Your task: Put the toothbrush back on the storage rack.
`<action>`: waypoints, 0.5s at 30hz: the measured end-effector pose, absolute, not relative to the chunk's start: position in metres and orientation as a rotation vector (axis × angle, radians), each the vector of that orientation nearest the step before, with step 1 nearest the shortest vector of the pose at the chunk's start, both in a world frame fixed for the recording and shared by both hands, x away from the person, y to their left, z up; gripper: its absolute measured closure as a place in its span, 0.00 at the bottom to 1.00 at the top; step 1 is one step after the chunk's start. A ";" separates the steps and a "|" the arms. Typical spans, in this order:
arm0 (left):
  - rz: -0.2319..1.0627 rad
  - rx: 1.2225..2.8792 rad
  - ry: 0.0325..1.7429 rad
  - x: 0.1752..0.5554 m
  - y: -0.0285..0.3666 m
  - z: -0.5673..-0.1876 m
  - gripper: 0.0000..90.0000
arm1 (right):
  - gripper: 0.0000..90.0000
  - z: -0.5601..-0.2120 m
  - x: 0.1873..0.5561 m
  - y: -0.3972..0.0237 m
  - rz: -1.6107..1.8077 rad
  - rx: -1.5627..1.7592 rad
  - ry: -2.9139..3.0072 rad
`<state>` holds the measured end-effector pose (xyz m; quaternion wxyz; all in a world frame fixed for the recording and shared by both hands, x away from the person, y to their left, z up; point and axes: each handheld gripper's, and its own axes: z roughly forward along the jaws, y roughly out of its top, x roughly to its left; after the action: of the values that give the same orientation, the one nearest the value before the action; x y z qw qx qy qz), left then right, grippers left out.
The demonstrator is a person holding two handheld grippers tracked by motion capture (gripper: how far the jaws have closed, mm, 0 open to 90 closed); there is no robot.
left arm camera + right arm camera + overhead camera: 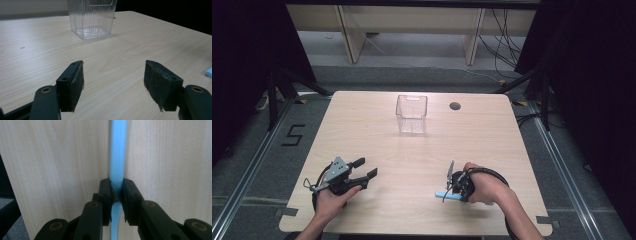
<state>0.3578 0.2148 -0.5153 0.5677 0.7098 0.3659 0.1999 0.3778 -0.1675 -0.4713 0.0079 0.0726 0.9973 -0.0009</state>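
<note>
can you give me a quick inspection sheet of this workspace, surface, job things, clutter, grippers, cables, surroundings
surface: light wood table, bare apart from the items below, with a round grommet hole near the far edge
job's things: thin light blue strip near the front right; clear plastic container upright at the far middle, nothing seen inside
clutter: nothing seen
grippers: left gripper open, nothing between its jaws, pointing toward the container; right gripper shut on the strip
cables: black cable loops over the right hand; loose cables on the floor behind the table
surroundings: dark curtains at both sides, wooden furniture behind, a 5 taped on the floor at left

Overhead view faces forward, tongs cameras skim table [362, 130] closely
</note>
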 end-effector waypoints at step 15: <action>0.323 1.824 0.577 0.341 0.175 -0.508 0.42 | 0.88 -0.447 0.377 -0.146 0.076 0.151 3.087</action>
<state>0.3408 0.1751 -0.5076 0.5654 0.7754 0.2453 0.1372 0.3771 -0.1459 -0.4465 0.0250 0.0488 0.9982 0.0245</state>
